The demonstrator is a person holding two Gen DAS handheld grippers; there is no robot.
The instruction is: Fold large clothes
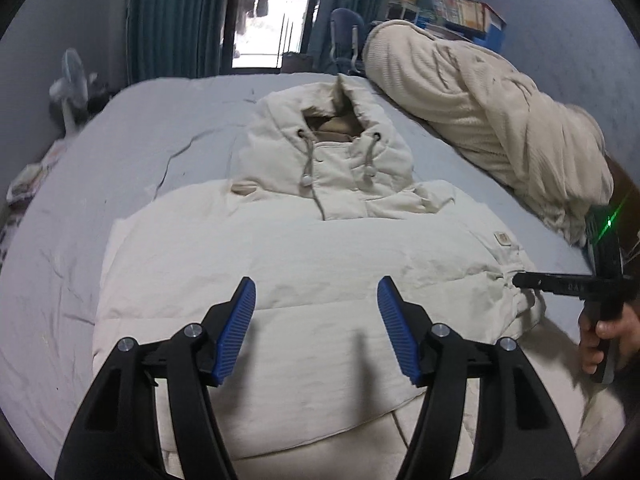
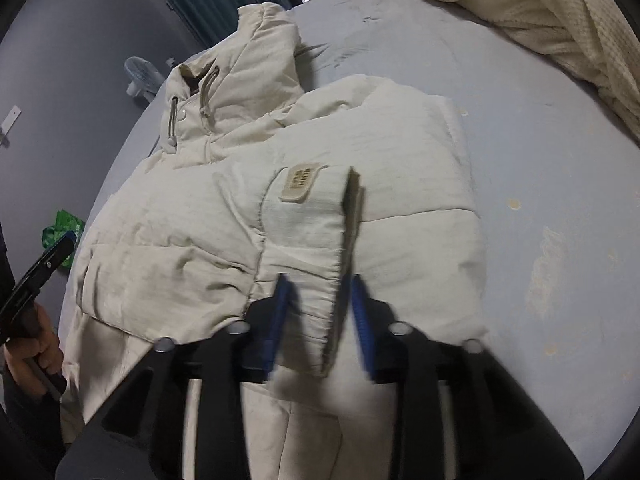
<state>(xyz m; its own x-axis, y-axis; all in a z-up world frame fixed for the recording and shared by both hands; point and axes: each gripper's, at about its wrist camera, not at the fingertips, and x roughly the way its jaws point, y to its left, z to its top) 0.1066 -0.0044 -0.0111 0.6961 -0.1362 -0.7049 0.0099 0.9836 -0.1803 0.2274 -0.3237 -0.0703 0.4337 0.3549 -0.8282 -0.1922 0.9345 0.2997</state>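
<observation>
A cream puffer jacket (image 1: 304,264) lies on the bed with its hood (image 1: 332,144) towards the window and both sleeves folded across the body. My left gripper (image 1: 316,292) is open and empty, hovering above the folded body. My right gripper (image 2: 318,288) holds the elasticated sleeve cuff (image 2: 320,320) between its blue pads at the jacket's right side. The jaws stand partly apart with the cuff between them. The right gripper also shows in the left wrist view (image 1: 520,280), at the jacket's edge. A cream patch (image 2: 300,182) sits on the sleeve.
The bed has a grey-blue sheet (image 1: 168,132). A cream ribbed blanket (image 1: 480,112) is heaped along the bed's right side. A white fan (image 1: 72,84) stands on the floor at left. A green bag (image 2: 62,228) lies on the floor beside the bed.
</observation>
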